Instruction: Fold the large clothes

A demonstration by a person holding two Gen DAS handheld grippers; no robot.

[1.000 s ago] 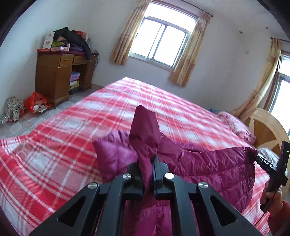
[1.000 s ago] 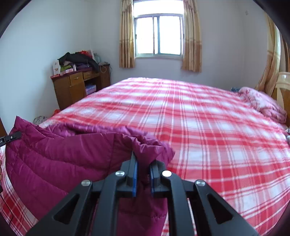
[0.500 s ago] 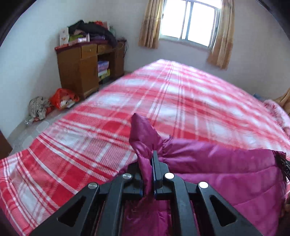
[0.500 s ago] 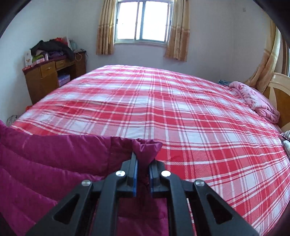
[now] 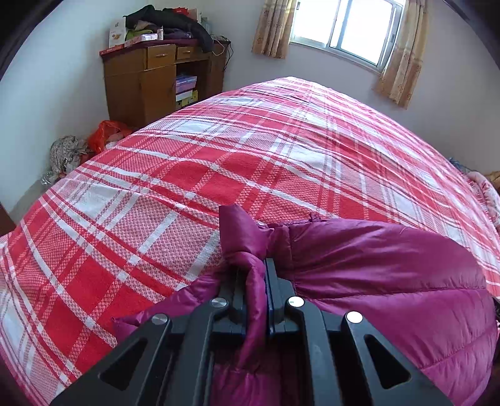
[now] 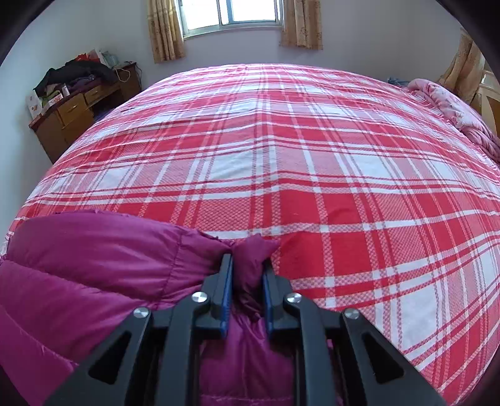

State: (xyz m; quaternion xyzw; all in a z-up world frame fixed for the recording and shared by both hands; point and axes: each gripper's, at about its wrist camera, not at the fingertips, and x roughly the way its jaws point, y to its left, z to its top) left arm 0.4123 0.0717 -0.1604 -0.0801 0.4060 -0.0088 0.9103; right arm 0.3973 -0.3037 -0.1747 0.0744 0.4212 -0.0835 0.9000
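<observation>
- Fabric of a magenta quilted jacket point(image 5: 390, 281) fills the near part of both wrist views, spread over the near edge of the bed with its padded panels running sideways between the 2 grippers.
- Left gripper point(image 5: 254, 274): its 2 black fingers stand very narrow, pinching a bunched fold of the jacket that rises in a peak just beyond the tips; the jaws have eased apart a touch, yet the cloth is pressed between the pads.
- Right gripper point(image 6: 247, 268): its blue-lined fingers stand a little wider, and its jaws have just been opening. A small knot of the jacket's edge point(image 6: 253, 250) sits between them and fills the gap, so the grip reads as loosening but not let go.
- Both grippers point steeply down toward the bedcover, and the jacket corners they hold lie low, at or just above the cloth.
- Beyond the jacket, a red and white plaid bedspread point(image 6: 281, 156) covers the whole bed, smooth and bare to its far edge.
- At the far right, a pink rumpled quilt point(image 6: 453, 106) lies along the bed's side.
- At the far left, a wooden desk point(image 5: 140, 84) stands against the wall, with dark clothes and boxes point(image 5: 162, 25) piled on top.
- Beside the desk, on the floor, sit an orange bag point(image 5: 106, 134) and a grey bundle point(image 5: 67, 153).
- Farthest, a bright window point(image 6: 231, 14) with 2 tan curtains is set in the wall.
</observation>
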